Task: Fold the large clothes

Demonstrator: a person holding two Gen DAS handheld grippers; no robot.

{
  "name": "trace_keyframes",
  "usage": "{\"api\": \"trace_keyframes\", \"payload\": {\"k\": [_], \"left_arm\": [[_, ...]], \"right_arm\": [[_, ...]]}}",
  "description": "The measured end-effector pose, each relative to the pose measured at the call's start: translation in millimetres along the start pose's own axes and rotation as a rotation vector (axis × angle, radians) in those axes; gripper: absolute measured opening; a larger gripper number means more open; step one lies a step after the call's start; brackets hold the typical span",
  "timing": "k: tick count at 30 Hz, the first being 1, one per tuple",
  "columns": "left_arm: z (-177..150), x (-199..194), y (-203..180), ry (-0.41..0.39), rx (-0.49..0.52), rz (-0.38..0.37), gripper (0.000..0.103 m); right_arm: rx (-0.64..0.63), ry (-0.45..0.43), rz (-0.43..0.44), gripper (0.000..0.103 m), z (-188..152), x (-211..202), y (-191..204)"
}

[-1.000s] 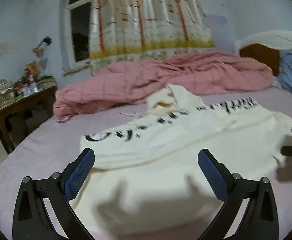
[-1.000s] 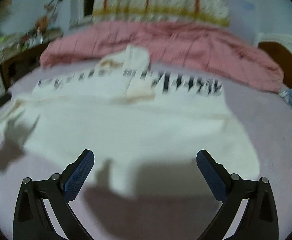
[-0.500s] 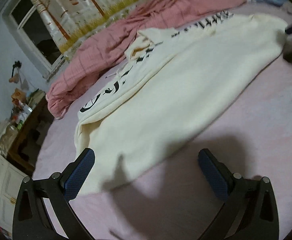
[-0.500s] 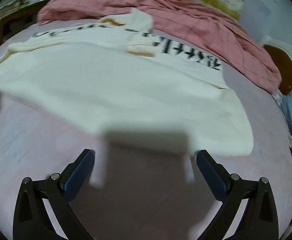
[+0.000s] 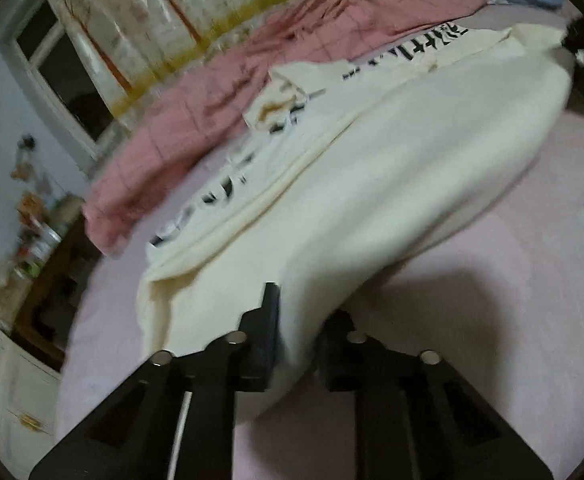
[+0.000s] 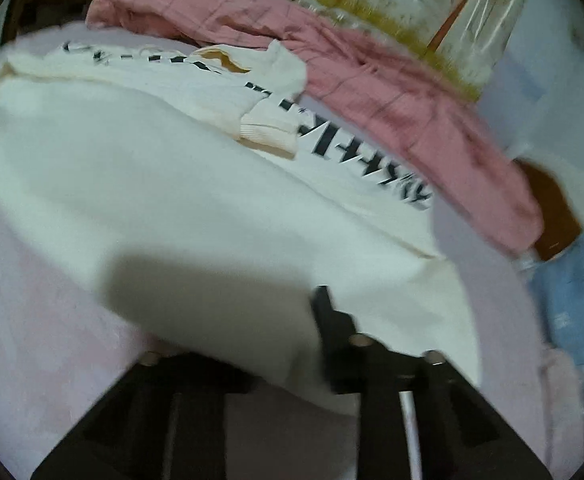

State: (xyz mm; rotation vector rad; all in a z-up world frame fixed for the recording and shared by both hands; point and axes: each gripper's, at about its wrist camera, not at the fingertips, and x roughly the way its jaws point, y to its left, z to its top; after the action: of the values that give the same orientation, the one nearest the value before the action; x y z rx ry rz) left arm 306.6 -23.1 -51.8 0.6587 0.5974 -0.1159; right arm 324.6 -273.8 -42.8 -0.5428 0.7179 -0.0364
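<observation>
Here the cream sweatshirt [image 5: 371, 184] lies spread across the pale pink bed sheet [image 5: 491, 280], filling the middle of both views, with black lettering running along its far part. In the left wrist view the left gripper [image 5: 295, 328] sits at the lower centre of the frame, its jaws closing on the near hem of the garment: the fabric edge passes between the two dark fingers [image 5: 266, 320] and bunches up there, so the cloth is pinched. In the right wrist view the right gripper [image 6: 292, 344] is likewise at the lower centre, jaws closing, with the near edge of the sweatshirt [image 6: 212, 208] draped over the left finger and held against the right one [image 6: 327, 320]; the hem lifts slightly off the sheet [image 6: 32, 300] there. A ribbed cuff [image 6: 270, 132] rests folded on the chest of the garment, just beside the lettering. Behind it a crumpled pink checked blanket [image 5: 292, 60] runs across the upper part of both frames. A patterned curtain [image 5: 152, 20] hangs at the upper left of the left view, a blue pillow [image 6: 571, 300] lies at the right edge of the right view, and a cluttered wooden side table [image 5: 40, 264] stands at the left edge of the left view. Both pictures are motion-blurred.
</observation>
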Motion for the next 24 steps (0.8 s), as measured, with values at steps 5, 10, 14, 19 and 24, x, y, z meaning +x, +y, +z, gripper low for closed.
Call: {"api": "trace_keyframes", "payload": {"k": [5,10,14,19,24], "left_arm": [[-12,-40,20,-0.062,-0.118,-0.034,0.006],[-43,-80,19,-0.154,-0.154,-0.055,0.006],[-64,-122,12,-0.182,-0.212,-0.060,0.006],[-91,-170,12,-0.188,-0.316,-0.120,0.007],[-86,-172,10,-0.220,-0.381,-0.062,0.007]], "right_arm": [[0.012,-0.131,-0.011,0.015,-10,-41,3],[0.052,-0.163,0.036,0.015,-35,-85,2],[0.108,-0.164,0.034,0.015,-62,-117,9],[0.197,-0.183,0.086,0.015,-105,-169,10],[0.258,-0.211,0.081,0.017,-109,-179,11]]}}
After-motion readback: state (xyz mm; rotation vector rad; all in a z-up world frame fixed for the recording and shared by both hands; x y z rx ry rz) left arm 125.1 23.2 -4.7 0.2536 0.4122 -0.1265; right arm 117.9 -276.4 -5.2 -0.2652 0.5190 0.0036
